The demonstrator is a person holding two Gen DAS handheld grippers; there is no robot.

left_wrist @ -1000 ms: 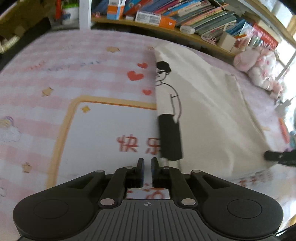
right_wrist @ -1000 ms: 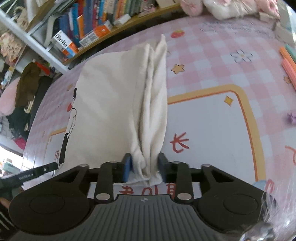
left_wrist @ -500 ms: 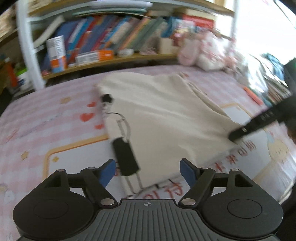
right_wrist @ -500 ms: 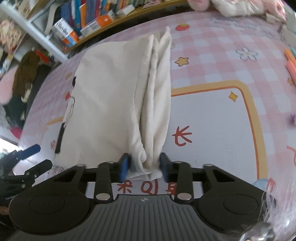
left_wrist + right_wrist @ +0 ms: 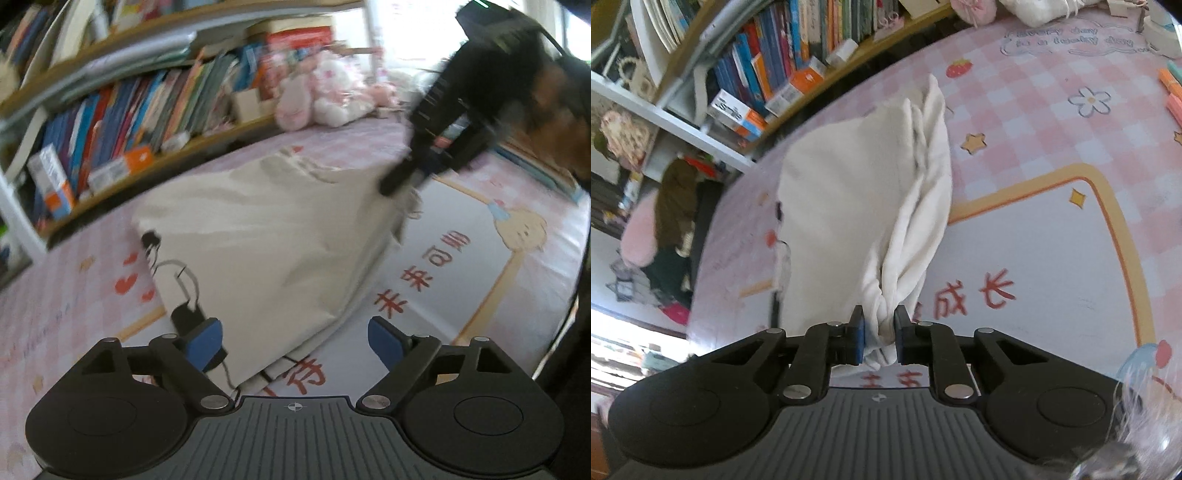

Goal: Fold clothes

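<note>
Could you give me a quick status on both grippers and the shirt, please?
Right gripper shut on bunched corner of cream shirt, just closing. Left gripper just opening, wide, nothing gripped, over shirt's near corner. Nothing in the way on the pink mat.

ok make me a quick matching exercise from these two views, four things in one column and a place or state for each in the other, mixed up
Things:
1. left gripper
2. right gripper
3. cream t-shirt
4. plush toy

Places or states:
A. lying folded on the pink checked mat, one corner lifted
B. jaws wide apart, nothing pinched between them
C. sitting at the far edge of the mat, beside the shelf of books
D. jaws pinched on a bunched corner of cloth

Pairs: 1-B, 2-D, 3-A, 4-C
</note>
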